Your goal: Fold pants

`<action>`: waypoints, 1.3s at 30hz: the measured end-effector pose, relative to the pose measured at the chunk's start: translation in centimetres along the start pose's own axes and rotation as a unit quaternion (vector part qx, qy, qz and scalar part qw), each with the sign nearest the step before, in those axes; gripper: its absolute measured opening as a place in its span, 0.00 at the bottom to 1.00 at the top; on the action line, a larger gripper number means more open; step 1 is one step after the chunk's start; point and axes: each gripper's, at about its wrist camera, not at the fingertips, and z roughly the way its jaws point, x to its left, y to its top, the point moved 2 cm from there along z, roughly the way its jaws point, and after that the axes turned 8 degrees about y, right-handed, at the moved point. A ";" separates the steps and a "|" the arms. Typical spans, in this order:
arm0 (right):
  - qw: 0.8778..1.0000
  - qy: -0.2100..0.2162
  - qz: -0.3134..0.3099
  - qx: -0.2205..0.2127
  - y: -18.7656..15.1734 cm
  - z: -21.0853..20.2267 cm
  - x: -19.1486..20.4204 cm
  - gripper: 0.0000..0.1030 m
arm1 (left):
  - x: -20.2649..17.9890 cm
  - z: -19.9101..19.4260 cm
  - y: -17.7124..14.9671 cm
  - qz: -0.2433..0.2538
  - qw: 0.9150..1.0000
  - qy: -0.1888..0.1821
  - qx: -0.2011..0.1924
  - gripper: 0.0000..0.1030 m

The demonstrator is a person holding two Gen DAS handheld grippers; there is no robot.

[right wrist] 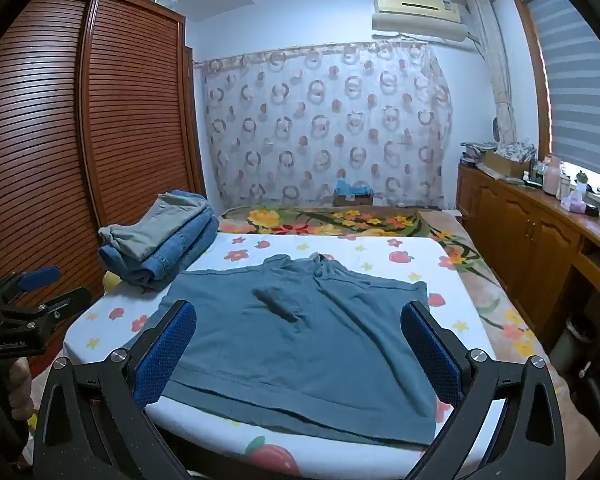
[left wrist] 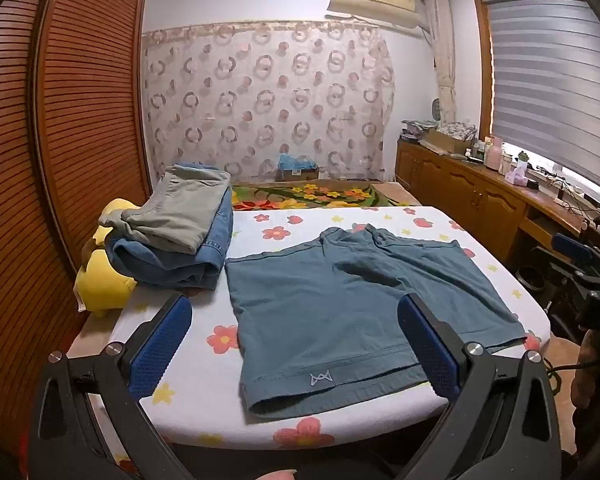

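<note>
Teal-blue pants [left wrist: 340, 312] lie spread flat on a white board with a flower print [left wrist: 188, 364], waistband towards me with a small logo on it. From the right wrist the same pants [right wrist: 300, 340] show a raised crease near their middle. My left gripper [left wrist: 296, 344] hovers open over the near left part of the pants, nothing between its blue pads. My right gripper [right wrist: 300, 344] also stands open over the near edge, empty. The right gripper's blue fingertip [left wrist: 572, 246] shows at the right edge of the left wrist view, and the left gripper [right wrist: 32, 284] at the left edge of the right wrist view.
A pile of folded clothes [left wrist: 180, 236], grey on denim, sits at the board's far left beside a yellow plush toy [left wrist: 100, 276]. A wooden slatted wardrobe [left wrist: 72, 120] stands to the left, a low cabinet with clutter [left wrist: 480, 196] to the right. A flowered bedspread [right wrist: 340, 220] lies beyond.
</note>
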 end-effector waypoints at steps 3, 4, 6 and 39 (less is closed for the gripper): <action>1.000 -0.001 -0.001 0.003 0.0 -0.1 0.1 0.99 | 0.0 0.0 0.0 0.000 1.000 0.002 0.000 1.00; 1.000 -0.001 -0.001 0.002 0.0 -0.2 0.1 0.99 | 0.0 0.0 0.0 -0.001 1.000 0.000 0.001 1.00; 1.000 -0.001 -0.001 0.000 0.0 -0.4 0.1 0.99 | 0.0 0.0 0.0 -0.001 1.000 0.001 0.002 1.00; 1.000 -0.003 0.000 0.003 -0.1 -0.1 0.1 0.99 | 0.2 -0.5 0.5 -0.004 1.000 0.000 0.002 1.00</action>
